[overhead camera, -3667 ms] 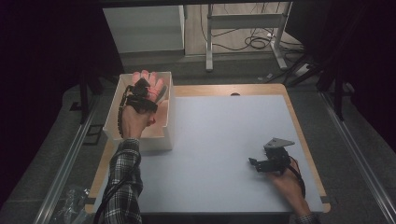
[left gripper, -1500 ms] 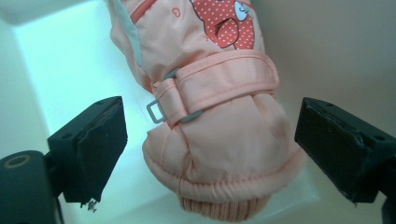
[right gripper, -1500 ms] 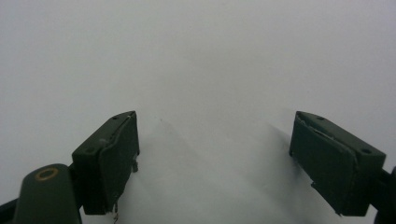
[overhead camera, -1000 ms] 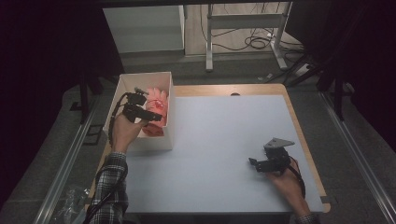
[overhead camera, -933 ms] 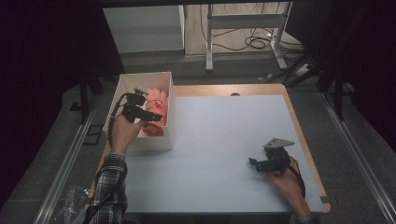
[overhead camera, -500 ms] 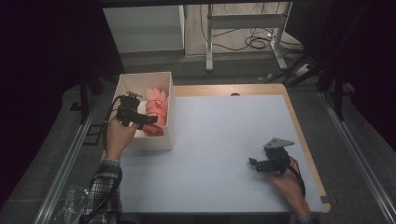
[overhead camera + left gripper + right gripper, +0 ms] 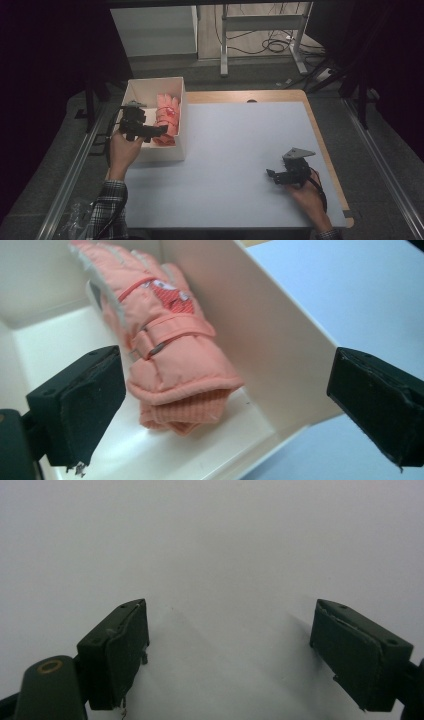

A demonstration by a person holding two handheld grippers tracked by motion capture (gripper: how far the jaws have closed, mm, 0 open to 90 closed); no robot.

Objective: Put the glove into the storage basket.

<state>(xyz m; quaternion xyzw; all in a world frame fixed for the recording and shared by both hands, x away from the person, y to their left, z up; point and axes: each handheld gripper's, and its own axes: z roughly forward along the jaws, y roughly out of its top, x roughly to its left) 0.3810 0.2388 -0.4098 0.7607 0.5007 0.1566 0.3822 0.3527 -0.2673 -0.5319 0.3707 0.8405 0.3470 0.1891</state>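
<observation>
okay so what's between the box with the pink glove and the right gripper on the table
Nothing: in the high view, only bare white tabletop lies between the white box holding the pink glove and the right gripper.

Overhead light brightens the table (image 7: 235, 150) amid dark surroundings; the close views look soft and slightly blurred.

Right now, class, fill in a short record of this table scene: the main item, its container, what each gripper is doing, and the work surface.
Item: pink glove, lying flat
Container: white box at the table's left edge; glove inside, against its right wall
Left gripper: jaws have just been opening, wide apart, nothing between the pads; held by the box's near end, glove beyond it
Right gripper: open, holding nothing, over bare tabletop
Surface: pale blue table
</observation>
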